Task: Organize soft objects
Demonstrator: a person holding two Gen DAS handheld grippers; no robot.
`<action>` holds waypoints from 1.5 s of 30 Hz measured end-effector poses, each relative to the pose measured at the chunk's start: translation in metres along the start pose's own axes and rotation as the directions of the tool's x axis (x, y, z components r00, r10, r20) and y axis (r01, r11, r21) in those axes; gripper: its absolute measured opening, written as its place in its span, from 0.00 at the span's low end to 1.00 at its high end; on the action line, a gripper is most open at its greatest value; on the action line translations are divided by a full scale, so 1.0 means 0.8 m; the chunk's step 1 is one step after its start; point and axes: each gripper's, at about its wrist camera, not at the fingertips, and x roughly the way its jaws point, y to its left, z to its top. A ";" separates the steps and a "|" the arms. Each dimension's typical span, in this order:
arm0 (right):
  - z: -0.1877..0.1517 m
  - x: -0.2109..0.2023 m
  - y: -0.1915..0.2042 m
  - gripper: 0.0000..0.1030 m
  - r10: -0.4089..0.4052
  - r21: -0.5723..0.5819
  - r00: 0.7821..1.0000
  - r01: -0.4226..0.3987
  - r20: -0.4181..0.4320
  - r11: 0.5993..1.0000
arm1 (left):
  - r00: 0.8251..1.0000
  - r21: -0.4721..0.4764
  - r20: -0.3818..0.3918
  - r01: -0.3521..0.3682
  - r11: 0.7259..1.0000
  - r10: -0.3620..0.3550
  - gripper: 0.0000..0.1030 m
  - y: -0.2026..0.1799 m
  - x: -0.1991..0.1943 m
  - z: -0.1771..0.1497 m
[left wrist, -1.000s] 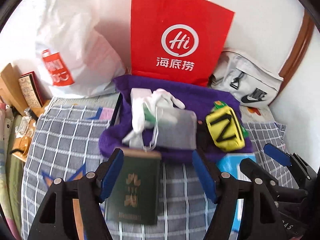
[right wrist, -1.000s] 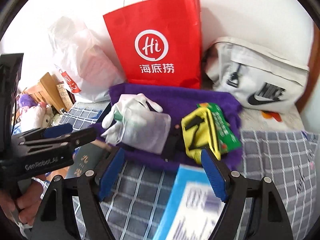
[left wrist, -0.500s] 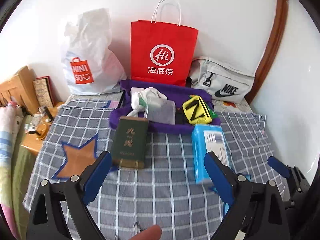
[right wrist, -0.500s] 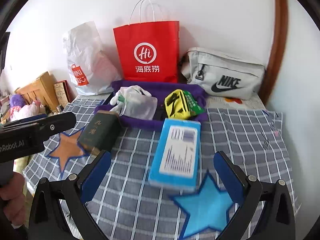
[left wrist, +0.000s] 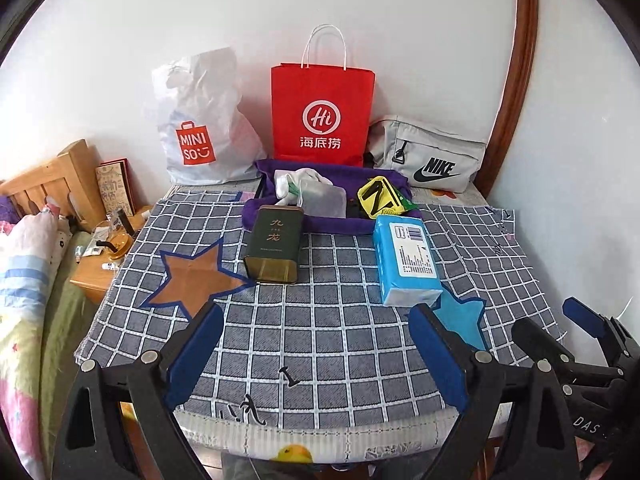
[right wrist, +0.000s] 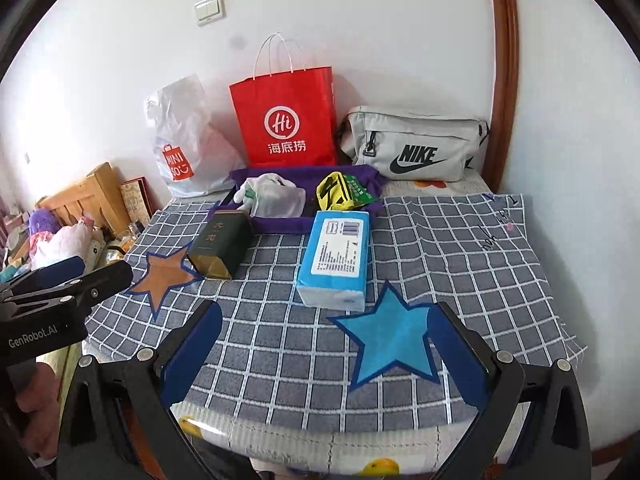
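Left wrist view first: the left gripper (left wrist: 316, 354) hangs over the near edge of the checked cloth (left wrist: 320, 344), jaws spread wide with nothing between them, and the right gripper (left wrist: 576, 328) pokes in at the far right, also released. The green tea tin (left wrist: 273, 243) lies just right of the brown star (left wrist: 192, 276), its far end against the purple tray (left wrist: 276, 216). The blue tissue pack (left wrist: 404, 264) sits near the blue star (left wrist: 464, 316), touching its far tip. My guess is the tin is stiff and slick, so squeeze across its long flat sides; the tissue pack should be light and squashy with a slippery wrapper, so pinch it mid-length across the narrow width, gently. Right wrist view: the right gripper (right wrist: 320, 354) is wide open and empty above the blue star (right wrist: 394, 340), with the tissue pack (right wrist: 336, 260) just beyond it. Further back the tray holds a white glove bundle in a pouch (right wrist: 274, 196) and a yellow pouch (right wrist: 334, 192), both floppy-looking, probably best grabbed by a bunched fold.
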 end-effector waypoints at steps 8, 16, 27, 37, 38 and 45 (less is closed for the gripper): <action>-0.021 -0.024 0.001 0.98 -0.009 -0.009 1.000 0.009 0.010 1.000 | 1.000 0.005 0.015 0.002 1.000 -0.002 0.91 -0.004 -0.023 -0.016; -0.023 -0.041 0.005 0.98 -0.010 -0.009 0.999 0.011 0.037 1.000 | 1.000 0.000 0.016 0.014 1.000 -0.014 0.91 -0.004 -0.026 -0.022; -0.026 -0.043 0.017 0.98 -0.006 -0.038 0.999 0.007 0.034 0.999 | 1.000 0.005 0.011 0.017 1.000 -0.017 0.91 -0.008 -0.027 -0.026; -0.028 -0.042 0.016 0.98 -0.002 -0.037 0.999 0.003 0.032 0.999 | 1.000 0.003 0.010 0.018 1.000 -0.018 0.91 -0.007 -0.026 -0.027; -0.028 -0.042 0.016 0.98 -0.002 -0.037 0.999 0.003 0.032 0.999 | 1.000 0.003 0.009 0.017 1.000 -0.017 0.91 -0.007 -0.026 -0.027; -0.027 -0.043 0.016 0.98 -0.004 -0.038 0.999 0.005 0.034 0.999 | 1.000 0.003 0.010 0.017 1.000 -0.017 0.91 -0.008 -0.027 -0.028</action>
